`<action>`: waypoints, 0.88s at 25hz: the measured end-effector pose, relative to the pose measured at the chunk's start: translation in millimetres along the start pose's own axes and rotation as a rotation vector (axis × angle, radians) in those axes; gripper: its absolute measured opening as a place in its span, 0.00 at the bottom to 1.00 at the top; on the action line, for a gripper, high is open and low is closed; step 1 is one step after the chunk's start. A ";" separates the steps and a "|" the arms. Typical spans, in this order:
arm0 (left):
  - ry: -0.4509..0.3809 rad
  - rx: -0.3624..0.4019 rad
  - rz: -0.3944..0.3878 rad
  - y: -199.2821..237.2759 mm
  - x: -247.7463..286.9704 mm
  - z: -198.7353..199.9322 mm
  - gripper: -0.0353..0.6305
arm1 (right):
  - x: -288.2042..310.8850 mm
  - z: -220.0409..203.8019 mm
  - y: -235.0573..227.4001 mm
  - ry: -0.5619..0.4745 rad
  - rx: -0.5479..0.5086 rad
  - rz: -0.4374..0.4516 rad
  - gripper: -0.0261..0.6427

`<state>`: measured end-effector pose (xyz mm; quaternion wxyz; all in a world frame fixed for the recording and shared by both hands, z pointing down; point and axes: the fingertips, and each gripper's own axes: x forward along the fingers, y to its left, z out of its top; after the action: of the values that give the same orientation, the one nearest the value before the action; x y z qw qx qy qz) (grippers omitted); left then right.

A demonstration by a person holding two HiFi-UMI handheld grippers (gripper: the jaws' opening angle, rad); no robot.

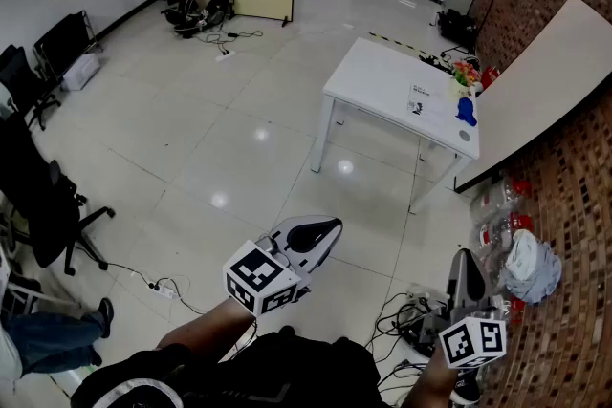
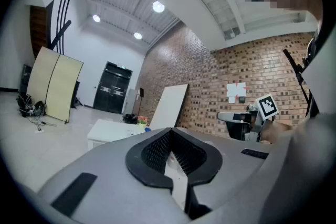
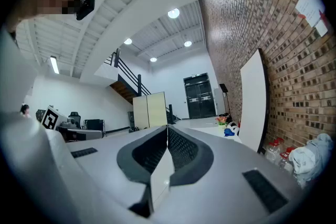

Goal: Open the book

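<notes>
My left claw (image 1: 328,226) and my right claw (image 1: 465,257) are both held level above the floor (image 1: 239,139), each with its jaws together and nothing between them. The book (image 1: 419,102), as far as I can make it out, is the flat white item with dark print lying on the white surface (image 1: 382,76). It is near a blue object (image 1: 466,112) and well apart from both claws.

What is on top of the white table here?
The white table holds a small printed item, possibly the book, a blue object and colourful items by its right edge. All are too distant to identify; anything behind the blue object is covered.
</notes>
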<state>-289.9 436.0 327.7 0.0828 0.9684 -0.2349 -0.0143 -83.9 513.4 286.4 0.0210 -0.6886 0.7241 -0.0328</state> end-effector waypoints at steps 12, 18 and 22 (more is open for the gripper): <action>0.016 0.013 0.013 44.8 93.8 5.5 0.05 | 83.9 -10.9 -62.5 0.007 0.031 0.031 0.04; 0.016 0.060 0.010 49.2 188.1 25.0 0.05 | 141.8 0.3 -142.4 -0.017 0.042 0.065 0.04; 0.016 0.081 0.033 53.7 242.6 35.9 0.05 | 173.6 12.0 -190.7 -0.028 0.033 0.085 0.04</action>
<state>-100.9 272.5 304.0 0.0456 0.9670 -0.2505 0.0045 98.1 330.3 291.6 0.0439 -0.6571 0.7518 -0.0344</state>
